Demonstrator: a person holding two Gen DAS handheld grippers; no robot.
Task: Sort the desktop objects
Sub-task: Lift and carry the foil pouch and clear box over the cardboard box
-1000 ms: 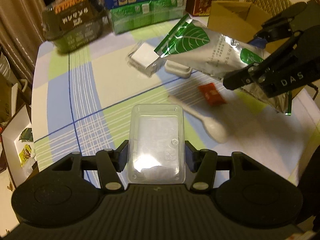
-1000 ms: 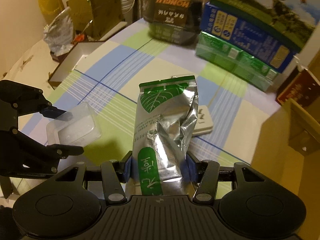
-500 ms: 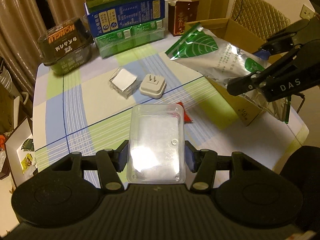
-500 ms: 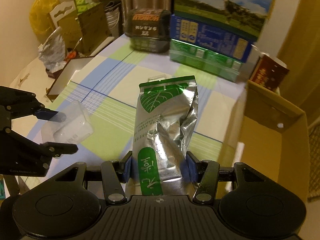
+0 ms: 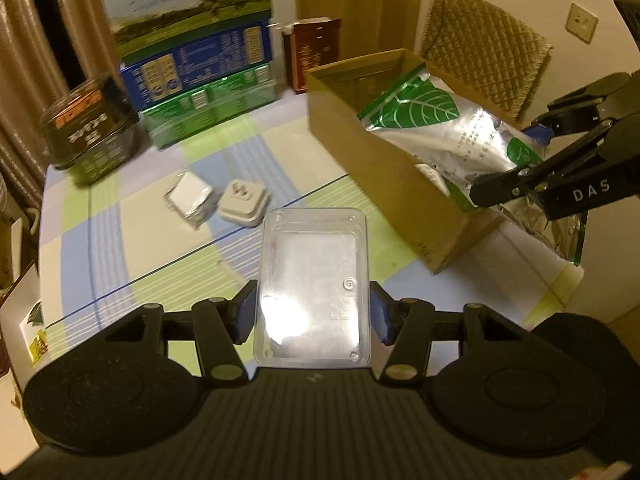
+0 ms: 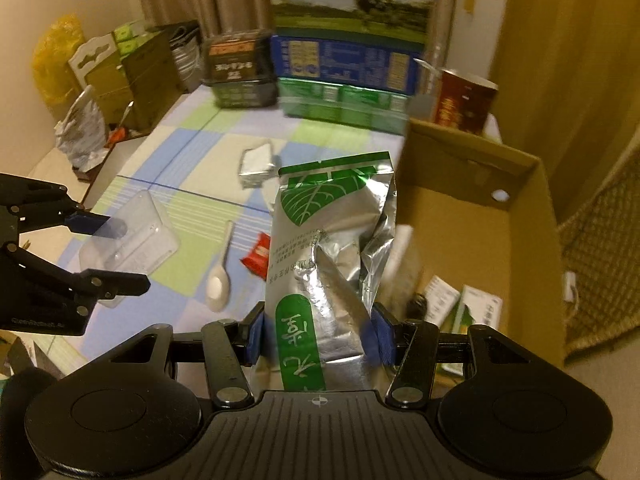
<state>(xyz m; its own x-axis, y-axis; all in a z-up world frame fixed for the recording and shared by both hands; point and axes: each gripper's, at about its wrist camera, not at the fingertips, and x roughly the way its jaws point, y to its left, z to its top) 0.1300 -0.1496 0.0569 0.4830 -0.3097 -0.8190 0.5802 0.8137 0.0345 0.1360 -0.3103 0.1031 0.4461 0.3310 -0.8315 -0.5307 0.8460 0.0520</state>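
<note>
My left gripper [image 5: 312, 314] is shut on a clear plastic tray [image 5: 314, 284], held above the checked tablecloth [image 5: 120, 240]. My right gripper [image 6: 318, 338] is shut on a silver and green foil bag [image 6: 332, 248] with a leaf print. In the left wrist view the foil bag [image 5: 452, 136] hangs over the open cardboard box [image 5: 380, 176] at the table's right edge. From the right wrist, the cardboard box [image 6: 532, 240] lies just right of the bag and holds several small packets. The left gripper [image 6: 100, 252] with the clear tray [image 6: 132, 236] shows at the left.
A foil-wrapped white block [image 5: 188, 198] and a white plug adapter [image 5: 243, 202] lie mid-table. A white spoon [image 6: 220, 276] and a red packet [image 6: 258, 258] lie near the bag. Stacked cartons [image 5: 192, 76], a dark container [image 5: 90, 130] and a red box [image 5: 312, 54] line the far edge.
Both grippers have swung right toward the cardboard box. The foil bag now hangs over the box opening; the clear tray stays gripped above the table.
</note>
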